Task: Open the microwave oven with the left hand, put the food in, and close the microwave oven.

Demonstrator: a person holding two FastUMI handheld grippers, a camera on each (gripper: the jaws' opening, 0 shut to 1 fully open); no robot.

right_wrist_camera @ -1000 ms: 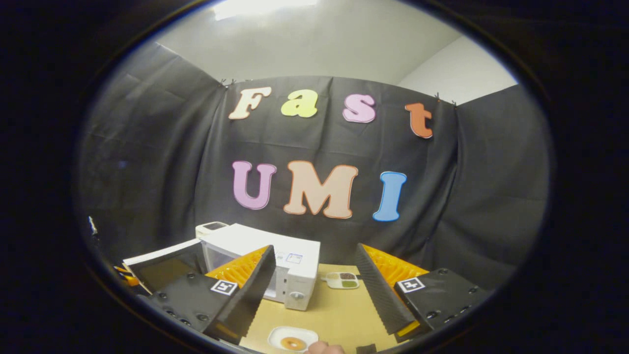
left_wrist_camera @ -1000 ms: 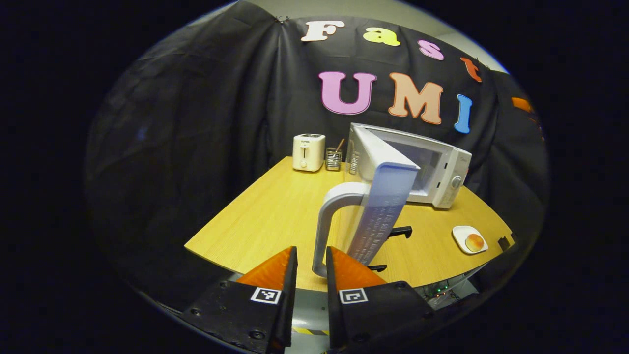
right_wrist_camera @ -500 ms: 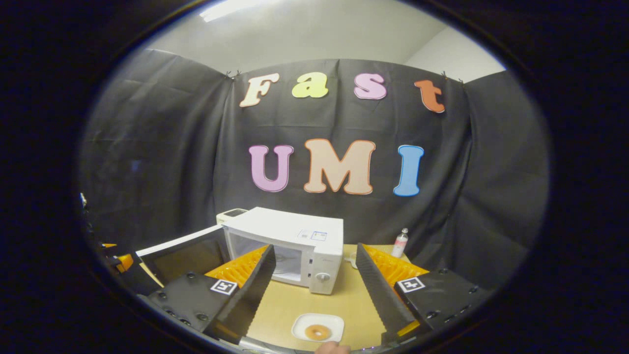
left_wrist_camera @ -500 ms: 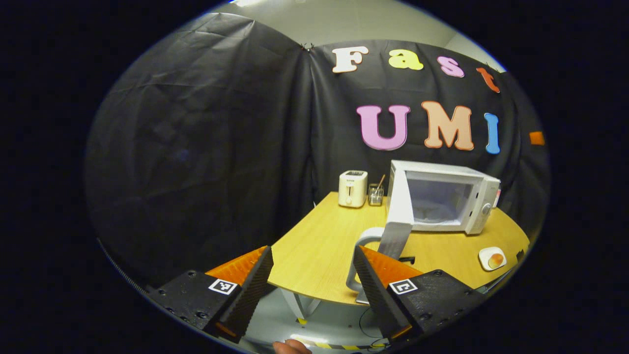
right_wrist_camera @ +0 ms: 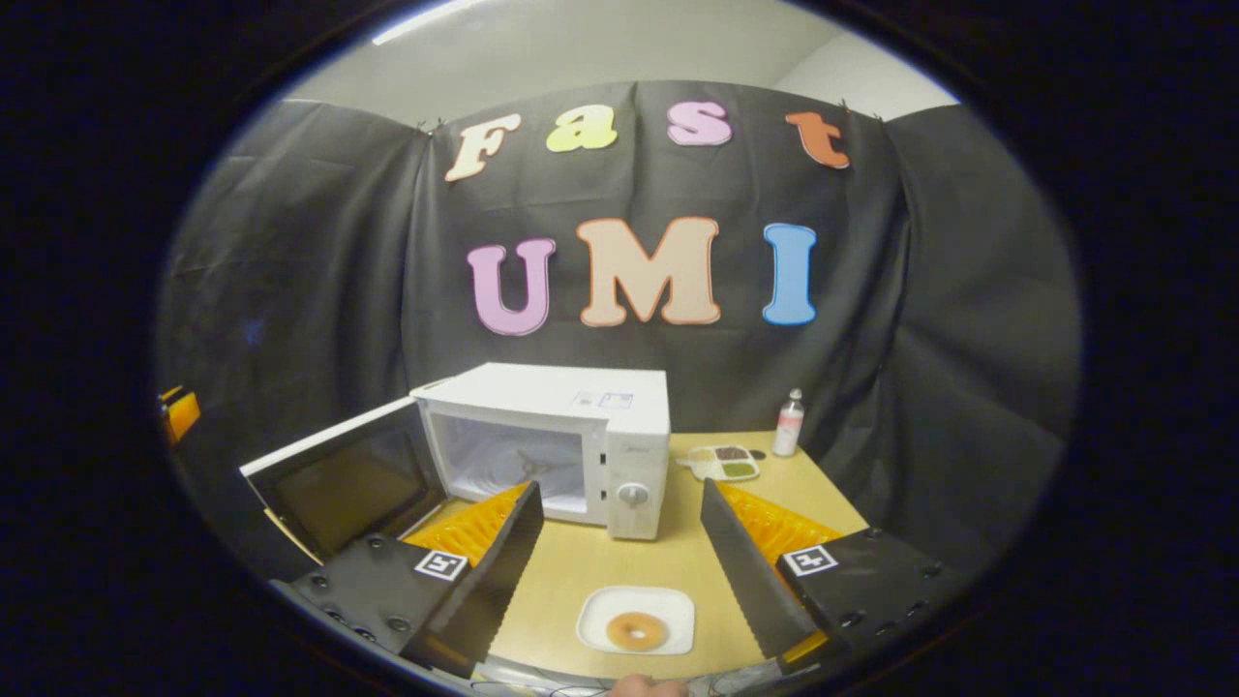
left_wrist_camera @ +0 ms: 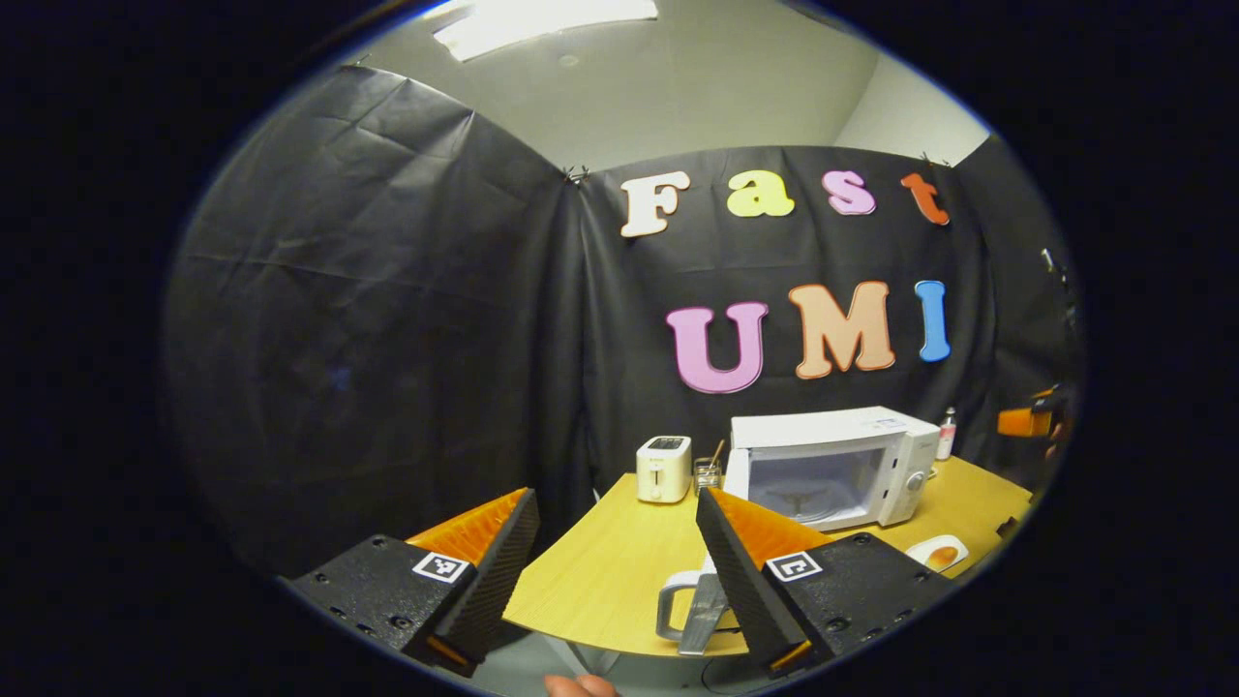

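The white microwave (right_wrist_camera: 581, 407) stands on the wooden table (right_wrist_camera: 678, 557), its door (right_wrist_camera: 339, 479) swung wide to the left and the cavity bare. A doughnut (right_wrist_camera: 636, 631) lies on a white plate (right_wrist_camera: 636, 605) in front of it, just below and between the fingers of my open right gripper (right_wrist_camera: 619, 487). In the left gripper view the microwave (left_wrist_camera: 832, 460) is farther off, the door handle (left_wrist_camera: 675, 605) shows near the table edge and the plate (left_wrist_camera: 937, 554) sits at the right. My left gripper (left_wrist_camera: 615, 496) is open, back from the table, holding nothing.
A white toaster (left_wrist_camera: 663, 468) and a glass of utensils (left_wrist_camera: 707, 474) stand left of the microwave. A small bottle (right_wrist_camera: 789, 423) and a sectioned dish (right_wrist_camera: 721, 462) sit at the back right. The open door overhangs the table's left front. The other gripper (left_wrist_camera: 1031, 421) shows at the far right.
My left gripper let go of the door handle, opened and drew back from the table, tilting up. The right gripper tipped downward, bringing the plate and microwave more into view.
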